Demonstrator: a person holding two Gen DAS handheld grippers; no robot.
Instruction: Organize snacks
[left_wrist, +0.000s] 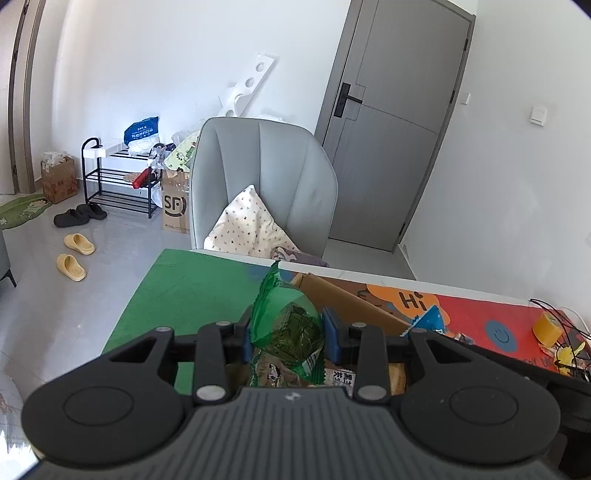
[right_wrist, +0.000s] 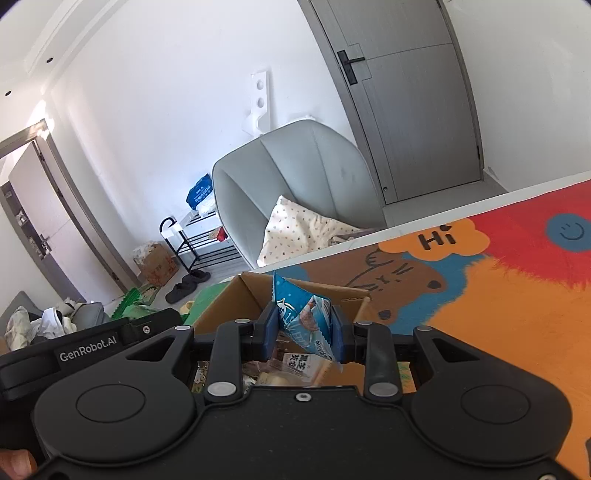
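My left gripper (left_wrist: 288, 338) is shut on a green snack packet (left_wrist: 284, 321) and holds it above an open cardboard box (left_wrist: 354, 302). My right gripper (right_wrist: 304, 330) is shut on a blue snack packet (right_wrist: 301, 314) over the same box (right_wrist: 236, 299). Several other snack packets (right_wrist: 295, 363) lie inside the box below the fingers. The tip of the blue packet also shows in the left wrist view (left_wrist: 430, 321). The left gripper's black body (right_wrist: 88, 343) shows at the left of the right wrist view.
The box stands on a table with a colourful cartoon mat (right_wrist: 498, 288) and a green mat (left_wrist: 192, 288). A yellow tape roll (left_wrist: 548, 326) and cables lie at the table's right. A grey armchair (left_wrist: 266, 177) with a pillow stands behind the table.
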